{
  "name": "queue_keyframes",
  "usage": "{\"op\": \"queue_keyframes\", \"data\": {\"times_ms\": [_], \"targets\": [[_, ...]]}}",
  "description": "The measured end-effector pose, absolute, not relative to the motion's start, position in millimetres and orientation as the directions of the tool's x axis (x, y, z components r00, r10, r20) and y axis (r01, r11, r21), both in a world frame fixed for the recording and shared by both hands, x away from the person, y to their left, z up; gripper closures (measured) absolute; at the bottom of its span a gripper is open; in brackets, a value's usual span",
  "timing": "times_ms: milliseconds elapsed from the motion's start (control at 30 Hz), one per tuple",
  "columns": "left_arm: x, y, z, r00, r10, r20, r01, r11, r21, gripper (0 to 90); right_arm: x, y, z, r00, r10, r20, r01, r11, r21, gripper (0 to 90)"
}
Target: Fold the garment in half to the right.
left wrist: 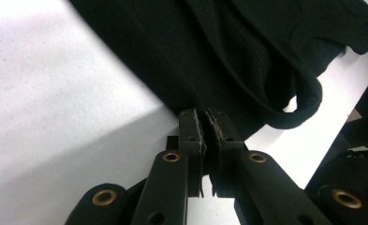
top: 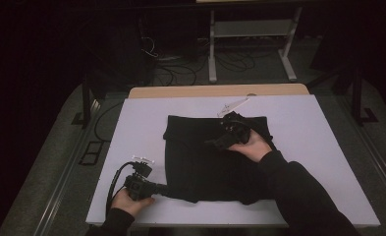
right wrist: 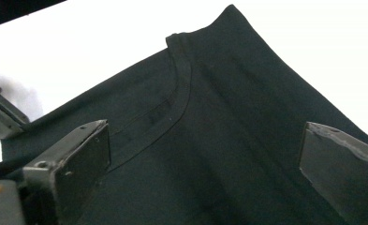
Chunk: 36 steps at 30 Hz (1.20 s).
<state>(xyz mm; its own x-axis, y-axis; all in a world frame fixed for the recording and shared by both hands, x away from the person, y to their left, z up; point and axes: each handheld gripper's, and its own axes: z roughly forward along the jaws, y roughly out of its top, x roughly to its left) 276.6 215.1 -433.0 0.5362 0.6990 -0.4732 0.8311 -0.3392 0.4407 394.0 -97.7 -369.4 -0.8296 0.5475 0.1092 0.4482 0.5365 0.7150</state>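
One black garment (top: 205, 157), folded, lies mid-table on the white table top (top: 131, 128), collar end toward the near side as far as we can make out in the dim high view. In the right gripper view we note a ribbed neckline (right wrist: 179, 93) curving across the cloth, with a flat fabric edge running off from it.

Left gripper (top: 163, 189) sits at the garment's near left corner; in the left gripper view its jaws are pressed together on a fold of the black cloth, pads (left wrist: 193, 129) biting the edge right where fabric meets table. A loose loop of hem (left wrist: 308, 101) curls just beside the pinch.

Right gripper (top: 225, 135) hovers over the far right part of the garment, jaws spread wide, nothing between them but the cloth surface below. We see the right hand (top: 252, 147) resting over the fabric.

Beyond the garment, a small white object (top: 232, 105) lies near the table's far edge, too small for us to identify
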Motion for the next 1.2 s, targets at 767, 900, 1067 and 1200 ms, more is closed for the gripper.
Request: {"op": "queue_keyframes", "data": {"times_ms": [767, 900, 1067, 1200], "targets": [[278.9, 218.7, -431.0, 0.539, 0.671, -0.509, 0.829, -0.318, 0.460, 83.0, 426.1, -67.9, -372.0, -0.832, 0.551, 0.061, 0.435, 0.581, 0.688, 9.6], [278.4, 219.9, -429.9, 0.539, 0.669, -0.512, 0.828, -0.313, 0.465, 83.0, 430.7, -63.5, -371.6, -0.833, 0.550, 0.059, 0.432, 0.580, 0.691, 11.7], [278.8, 219.3, -430.6, 0.540, 0.666, -0.515, 0.829, -0.312, 0.465, 83.0, 438.6, -59.1, -372.7, -0.836, 0.547, 0.050, 0.423, 0.583, 0.693, 11.8], [279.1, 219.5, -430.5, 0.541, 0.662, -0.518, 0.829, -0.314, 0.463, 83.0, 443.9, -54.4, -372.1, -0.835, 0.548, 0.051, 0.425, 0.582, 0.693, 12.4]]}}
